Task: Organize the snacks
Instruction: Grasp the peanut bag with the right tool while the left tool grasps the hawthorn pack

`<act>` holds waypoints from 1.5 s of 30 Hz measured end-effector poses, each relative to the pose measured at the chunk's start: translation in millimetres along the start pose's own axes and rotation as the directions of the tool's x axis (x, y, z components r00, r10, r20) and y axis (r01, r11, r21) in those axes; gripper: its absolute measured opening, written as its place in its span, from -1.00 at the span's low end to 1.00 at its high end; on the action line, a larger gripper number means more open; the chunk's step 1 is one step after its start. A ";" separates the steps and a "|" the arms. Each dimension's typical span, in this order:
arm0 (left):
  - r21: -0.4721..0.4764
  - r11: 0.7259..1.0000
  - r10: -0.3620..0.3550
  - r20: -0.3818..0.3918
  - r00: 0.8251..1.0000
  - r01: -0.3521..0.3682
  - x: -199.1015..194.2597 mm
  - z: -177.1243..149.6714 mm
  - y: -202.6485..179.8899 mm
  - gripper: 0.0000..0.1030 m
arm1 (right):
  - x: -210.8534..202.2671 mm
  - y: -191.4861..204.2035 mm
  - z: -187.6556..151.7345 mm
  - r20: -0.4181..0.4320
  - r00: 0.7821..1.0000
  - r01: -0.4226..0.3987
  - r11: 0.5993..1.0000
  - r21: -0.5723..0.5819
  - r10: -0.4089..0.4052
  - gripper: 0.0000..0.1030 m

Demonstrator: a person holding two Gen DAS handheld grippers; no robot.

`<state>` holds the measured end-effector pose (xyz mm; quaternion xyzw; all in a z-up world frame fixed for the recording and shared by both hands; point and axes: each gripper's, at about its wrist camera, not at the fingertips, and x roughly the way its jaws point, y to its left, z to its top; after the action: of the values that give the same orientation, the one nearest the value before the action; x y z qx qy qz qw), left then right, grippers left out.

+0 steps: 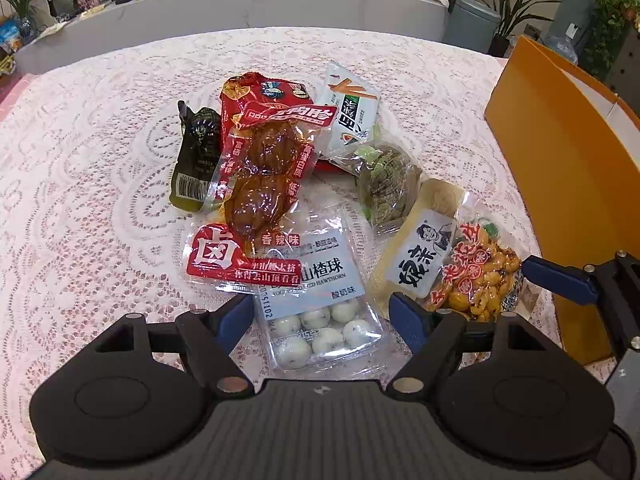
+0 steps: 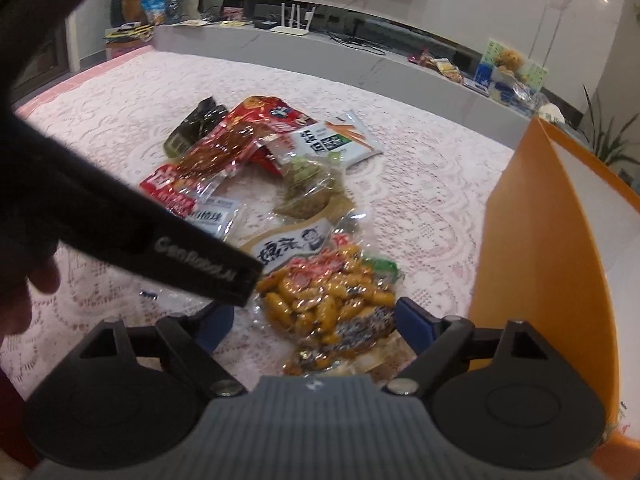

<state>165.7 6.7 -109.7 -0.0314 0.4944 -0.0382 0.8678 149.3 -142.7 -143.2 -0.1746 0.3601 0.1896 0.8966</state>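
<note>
left tool released | right tool released | hawthorn pack reads "HAWTHORN"

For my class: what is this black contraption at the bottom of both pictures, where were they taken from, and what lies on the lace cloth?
No robot here: a person holds a two-fingered gripper in each hand, each with a camera looking along its fingers. One picture is from the left gripper, the other from the right gripper. Both stand open and hold nothing. On the tablecloth lies a heap of snack packets: white hawthorn balls between the left fingers, yellow coated nuts between the right ones, and a red braised-meat pack. An orange box stands to the right.
</note>
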 end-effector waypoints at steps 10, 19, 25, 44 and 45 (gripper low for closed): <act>0.090 0.994 -0.059 -0.056 0.997 0.064 -20.4 -9.7 21.9 0.44 | 3.6 -13.6 0.7 -0.033 0.999 -0.016 0.996 0.093 0.019 0.20; 0.170 0.984 -0.044 -0.076 0.996 0.056 -34.9 -36.5 29.0 0.48 | -12.6 1.9 -1.3 -0.025 0.999 -0.046 0.997 0.063 0.048 0.09; 0.149 0.988 -0.015 -0.075 0.997 0.026 -30.8 -36.0 28.9 0.54 | -3.0 2.1 7.8 0.000 1.000 -0.012 0.996 -0.091 0.012 0.62; 0.129 0.991 -0.031 -0.025 0.999 0.034 -32.8 -40.9 32.7 0.35 | 4.7 -3.7 17.9 -0.013 1.000 0.008 1.000 -0.021 -0.008 0.09; 0.126 0.992 -0.028 -0.017 0.999 0.030 -34.1 -41.1 32.6 0.34 | 3.3 -4.2 18.7 -0.016 1.000 -0.001 1.000 -0.014 0.001 0.04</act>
<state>114.1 41.8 -104.5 0.0164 0.4973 -0.0823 0.8635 164.3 -137.2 -132.2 -0.1822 0.3661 0.1912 0.8923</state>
